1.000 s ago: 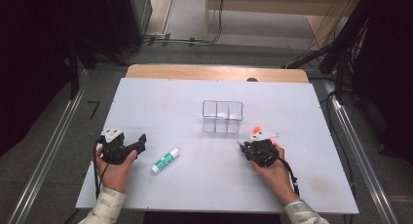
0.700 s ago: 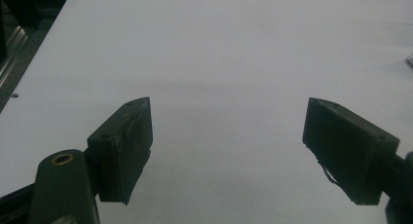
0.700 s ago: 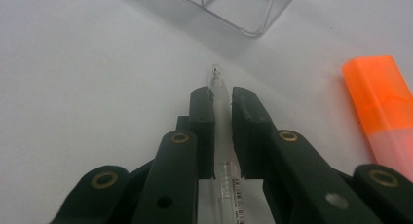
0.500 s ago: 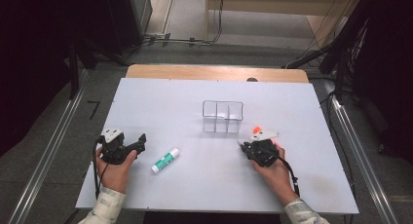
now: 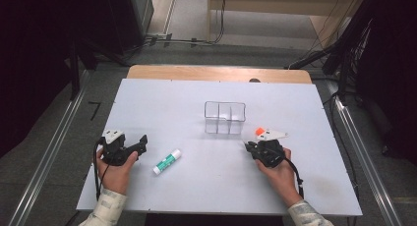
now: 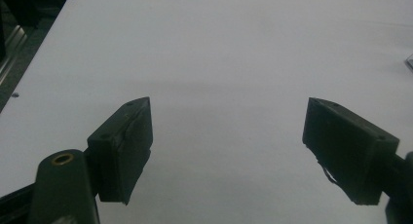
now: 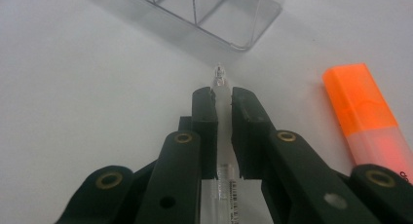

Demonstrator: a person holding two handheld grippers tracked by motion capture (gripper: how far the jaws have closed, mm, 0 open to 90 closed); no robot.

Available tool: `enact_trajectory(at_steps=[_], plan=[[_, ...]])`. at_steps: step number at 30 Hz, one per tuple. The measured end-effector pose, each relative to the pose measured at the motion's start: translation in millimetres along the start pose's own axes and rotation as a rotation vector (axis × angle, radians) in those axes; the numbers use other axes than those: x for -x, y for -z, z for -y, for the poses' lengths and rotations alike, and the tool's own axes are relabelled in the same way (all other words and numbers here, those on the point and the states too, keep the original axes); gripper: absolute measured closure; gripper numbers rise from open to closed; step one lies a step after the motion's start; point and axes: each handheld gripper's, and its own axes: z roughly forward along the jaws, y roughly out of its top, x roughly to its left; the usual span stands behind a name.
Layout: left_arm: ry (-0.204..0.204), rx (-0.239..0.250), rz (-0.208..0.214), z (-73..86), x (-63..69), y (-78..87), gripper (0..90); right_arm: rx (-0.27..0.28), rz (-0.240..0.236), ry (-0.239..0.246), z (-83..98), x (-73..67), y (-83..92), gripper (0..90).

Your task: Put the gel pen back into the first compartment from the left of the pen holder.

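The right tool [image 7: 223, 103] has just been closing on one clear pen [image 7: 221, 136], its long axis running between the jaws toward the clear organizer [image 5: 224, 118], just ahead near the tabletop's middle. One orange highlighter [image 7: 370, 121] lies beside it. The left tool [image 6: 226, 141] gapes empty near one glue stick [image 5: 166, 161].

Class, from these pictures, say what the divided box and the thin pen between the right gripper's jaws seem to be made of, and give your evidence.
The clear divided box looks like glossy transparent plastic, possibly acrylic: the table shows through its walls and its edges glint. The thin clear pen in the right gripper also looks like see-through plastic; its inner parts show through the barrel.
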Motion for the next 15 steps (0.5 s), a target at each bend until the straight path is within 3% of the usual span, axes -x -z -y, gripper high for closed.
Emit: enact_trajectory(at_steps=[15], plan=[[-0.003, -0.003, -0.002, -0.1, 0.1, -0.2, 19.4, 0.065, -0.023, -0.041, -11.2, 4.3, 19.5, 79.2]])
